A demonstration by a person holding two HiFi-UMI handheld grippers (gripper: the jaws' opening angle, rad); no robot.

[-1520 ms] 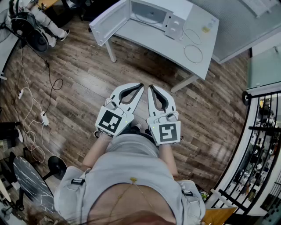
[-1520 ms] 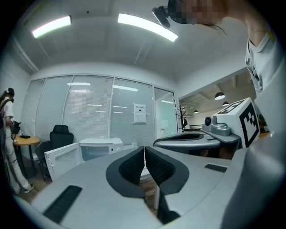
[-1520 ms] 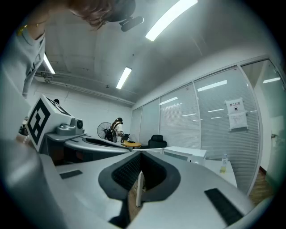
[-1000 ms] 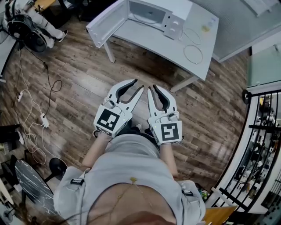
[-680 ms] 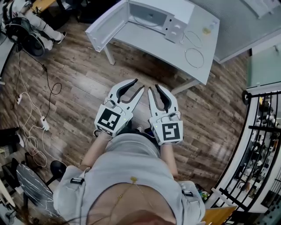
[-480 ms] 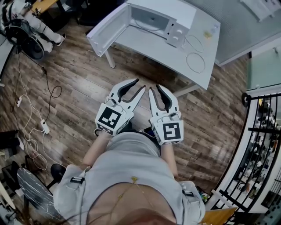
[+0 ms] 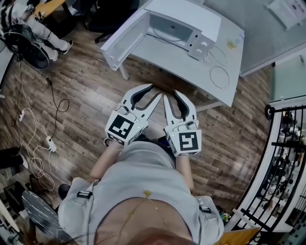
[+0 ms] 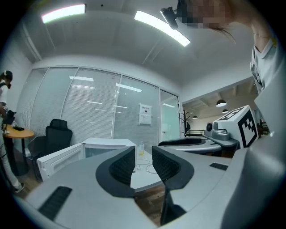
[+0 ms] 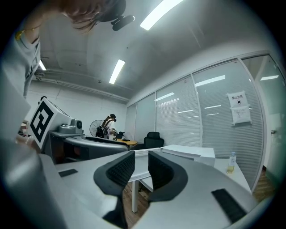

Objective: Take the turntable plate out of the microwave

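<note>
We hold the left gripper (image 7: 154,91) and the right gripper (image 7: 173,94) side by side over the wooden floor (image 7: 86,95), mid-frame, short of the worktop (image 7: 191,62). The left's jaws stand narrowly apart, empty. The right's have just been opening to a similar narrow gap, also empty. The turntable plate (image 7: 168,32) lies inside the open microwave (image 7: 186,14), top centre.
</note>
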